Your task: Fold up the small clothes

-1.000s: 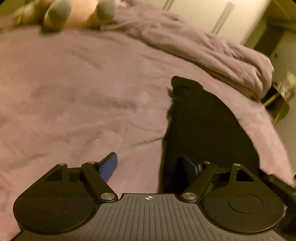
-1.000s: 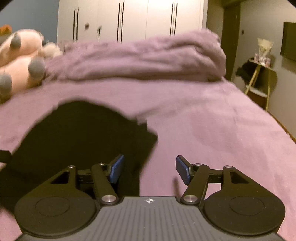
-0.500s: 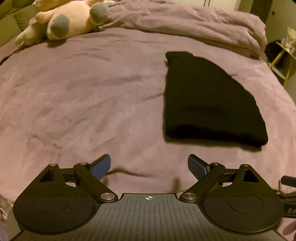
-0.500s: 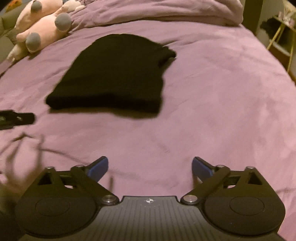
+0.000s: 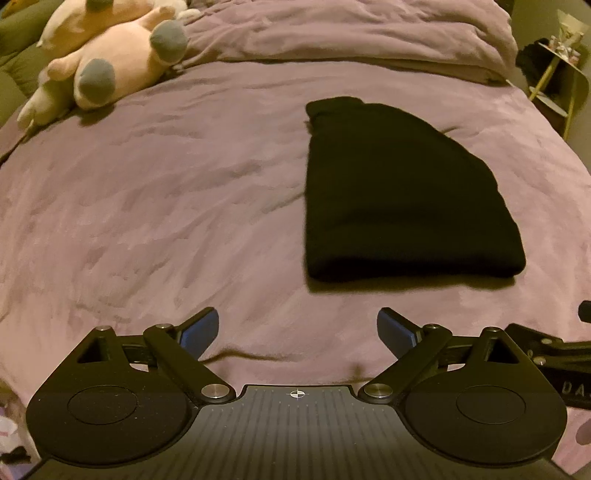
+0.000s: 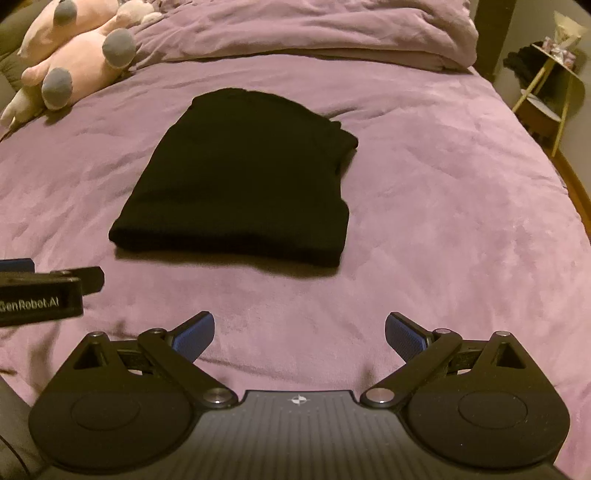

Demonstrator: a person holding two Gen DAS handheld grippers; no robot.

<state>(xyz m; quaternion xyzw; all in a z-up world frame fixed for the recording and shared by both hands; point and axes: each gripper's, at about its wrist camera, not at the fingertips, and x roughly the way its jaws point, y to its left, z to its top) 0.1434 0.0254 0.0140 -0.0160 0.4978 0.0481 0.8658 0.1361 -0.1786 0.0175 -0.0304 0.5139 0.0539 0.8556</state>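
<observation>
A wide bed (image 5: 155, 206) fills both views, covered by a purple fleece blanket with shallow creases running across it. Along its far edge lies a bunched purple duvet (image 5: 351, 33), heaped in soft folds from side to side. At the far left corner a pink plush toy (image 5: 110, 55) with grey feet rests on the blanket, partly against the duvet. Off the right side of the bed stands a small side table (image 6: 550, 85) with pale legs and some clutter on top, too small to make out.

On the blanket, well apart from the toy and short of the duvet, lies the black garment (image 6: 243, 177). It is folded into a compact, thick shape with a straight near edge and a rounded, narrower far end, and it lies flat with nothing touching it.

The left gripper (image 5: 297, 332) hangs over bare blanket nearer than the garment, which sits ahead and to its right. Its blue pads (image 5: 199, 330) stand wide apart and are opening a little more, with only blanket between them. The right gripper (image 6: 299, 334) also hangs over bare blanket, the garment ahead and slightly to its left; its jaws are spread fully and hold nothing. In the right wrist view the tip of the left gripper shows at the left edge, clear of the garment.
</observation>
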